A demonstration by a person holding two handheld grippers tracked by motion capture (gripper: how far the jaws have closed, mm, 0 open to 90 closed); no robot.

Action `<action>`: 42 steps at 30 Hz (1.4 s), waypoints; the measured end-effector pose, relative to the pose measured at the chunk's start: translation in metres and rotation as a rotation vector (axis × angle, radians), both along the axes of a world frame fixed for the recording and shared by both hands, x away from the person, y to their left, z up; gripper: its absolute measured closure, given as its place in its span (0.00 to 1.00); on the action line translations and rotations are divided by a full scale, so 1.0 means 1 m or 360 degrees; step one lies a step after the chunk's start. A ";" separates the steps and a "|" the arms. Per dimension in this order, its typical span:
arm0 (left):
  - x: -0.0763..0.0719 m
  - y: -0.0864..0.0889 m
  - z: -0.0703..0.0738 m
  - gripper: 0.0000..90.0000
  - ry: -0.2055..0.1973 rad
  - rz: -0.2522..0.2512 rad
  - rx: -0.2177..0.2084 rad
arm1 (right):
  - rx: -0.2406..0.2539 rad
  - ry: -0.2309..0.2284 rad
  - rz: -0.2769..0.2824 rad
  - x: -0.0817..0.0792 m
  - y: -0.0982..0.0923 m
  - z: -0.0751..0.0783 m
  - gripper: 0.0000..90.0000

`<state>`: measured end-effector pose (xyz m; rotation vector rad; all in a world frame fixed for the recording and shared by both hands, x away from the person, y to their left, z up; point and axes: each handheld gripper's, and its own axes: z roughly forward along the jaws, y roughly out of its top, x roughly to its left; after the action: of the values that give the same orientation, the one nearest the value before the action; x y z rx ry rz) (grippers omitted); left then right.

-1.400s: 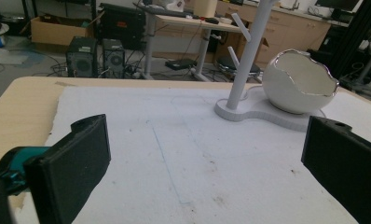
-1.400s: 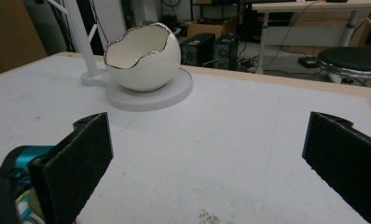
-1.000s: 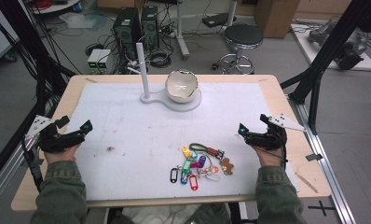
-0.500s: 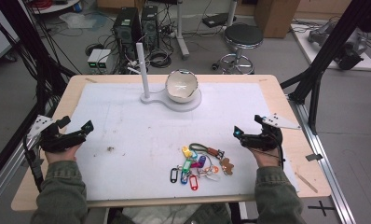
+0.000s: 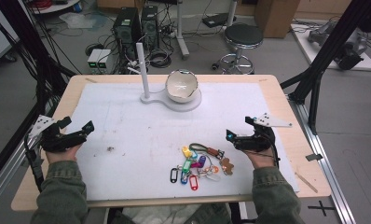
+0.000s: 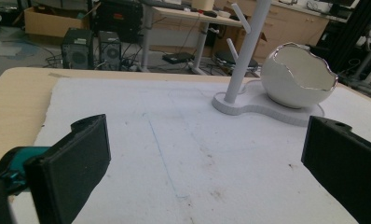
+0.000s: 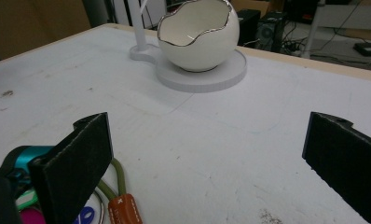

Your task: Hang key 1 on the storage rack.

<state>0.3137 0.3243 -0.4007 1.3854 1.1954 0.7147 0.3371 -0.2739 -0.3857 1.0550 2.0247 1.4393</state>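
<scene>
A loose bunch of keys (image 5: pixel 198 163) with coloured plastic tags, yellow, green, purple, red and black, plus an olive loop and brown leather fob, lies flat on the white mat near the desk's (image 5: pixel 286 107) front edge, right of centre.

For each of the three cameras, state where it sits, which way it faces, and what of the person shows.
High view: above the near edge, looking forward and down on the table; both forearms, left gripper, right gripper.
Left gripper view: low over the mat, facing the egg-shaped bowl and white stand; its own black jaws, apart.
Right gripper view: low beside the keys, facing the bowl; jaws apart.
All share the bowl.
</scene>
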 end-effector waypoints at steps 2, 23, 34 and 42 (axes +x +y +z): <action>0.000 0.000 0.000 0.02 0.0000 -0.0001 -0.0002 | -0.0010 0.0025 0.0023 0.000 0.003 0.001 0.01; 0.001 -0.003 -0.001 0.02 0.0015 -0.0022 0.0014 | -0.0248 0.0248 0.0204 0.005 0.033 -0.008 0.01; 0.003 -0.005 -0.003 0.02 0.0025 -0.0036 0.0032 | -0.0371 0.0379 0.0263 0.010 0.040 -0.018 0.01; 0.003 -0.005 -0.003 0.02 0.0031 -0.0045 0.0039 | -0.0437 0.0490 0.0297 0.014 0.044 -0.025 0.01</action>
<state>0.3171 0.3192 -0.4041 1.4299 1.1838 0.6998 0.3512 -0.2294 -0.4111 1.0418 2.5120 1.0886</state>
